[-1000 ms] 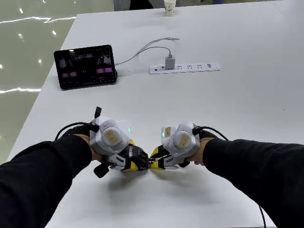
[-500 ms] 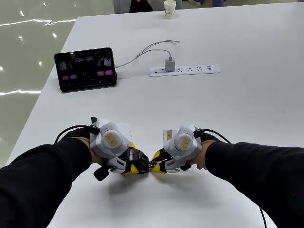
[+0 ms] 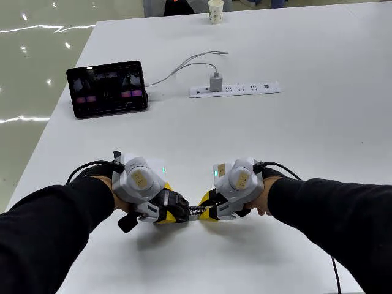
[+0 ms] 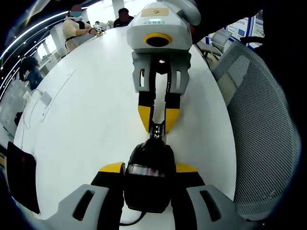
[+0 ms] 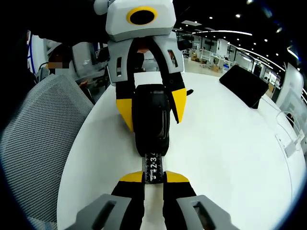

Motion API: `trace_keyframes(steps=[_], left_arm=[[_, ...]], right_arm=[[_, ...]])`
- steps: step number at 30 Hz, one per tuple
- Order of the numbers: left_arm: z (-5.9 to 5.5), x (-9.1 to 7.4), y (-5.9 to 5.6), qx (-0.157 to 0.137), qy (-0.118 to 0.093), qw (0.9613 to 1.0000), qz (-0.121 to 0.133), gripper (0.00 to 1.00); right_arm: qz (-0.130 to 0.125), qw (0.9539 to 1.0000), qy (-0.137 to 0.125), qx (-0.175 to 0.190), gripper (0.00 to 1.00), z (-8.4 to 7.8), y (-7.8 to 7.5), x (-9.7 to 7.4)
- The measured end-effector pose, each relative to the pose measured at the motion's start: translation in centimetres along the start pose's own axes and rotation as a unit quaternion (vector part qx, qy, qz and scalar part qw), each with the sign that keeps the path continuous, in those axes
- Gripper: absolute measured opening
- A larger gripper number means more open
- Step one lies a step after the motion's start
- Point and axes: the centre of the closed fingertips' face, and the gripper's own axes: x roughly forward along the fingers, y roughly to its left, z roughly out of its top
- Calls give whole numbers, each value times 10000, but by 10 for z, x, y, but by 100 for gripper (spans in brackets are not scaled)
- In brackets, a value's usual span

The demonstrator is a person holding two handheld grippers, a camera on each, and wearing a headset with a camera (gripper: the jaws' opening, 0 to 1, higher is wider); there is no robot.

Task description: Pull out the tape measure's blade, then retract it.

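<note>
The black tape measure (image 3: 178,206) sits low over the white table (image 3: 306,141), with my left gripper (image 3: 173,208) shut around its case. In the left gripper view the case (image 4: 148,184) lies between my yellow-tipped jaws. A short length of blade (image 4: 157,132) with printed numbers runs out to my right gripper (image 4: 157,120), which pinches it. In the right gripper view my right gripper (image 5: 153,177) is shut on the blade (image 5: 153,168), and the case (image 5: 151,120) stands just beyond, clamped by the left gripper (image 5: 151,108). From the head view, a small gap with blade (image 3: 196,211) separates the two grippers.
A dark tablet (image 3: 107,87) stands at the back left. A white power strip (image 3: 234,89) with a plugged charger and cable lies behind the grippers. A paper cup (image 3: 215,10) is at the far edge. A grey mesh chair (image 4: 259,129) is beside the table's near edge.
The two grippers have drawn slightly apart: they were tip to tip, and now a short piece of blade shows between them. The right gripper has shifted right a little.
</note>
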Motion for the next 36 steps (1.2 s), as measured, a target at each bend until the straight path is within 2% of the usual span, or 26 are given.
trace_keyframes(steps=[36], left_arm=[[0, 0, -1, 3, 9, 10000, -49, 32]], right_arm=[[-26, 9999, 114, 59, 10, -18, 1, -19]])
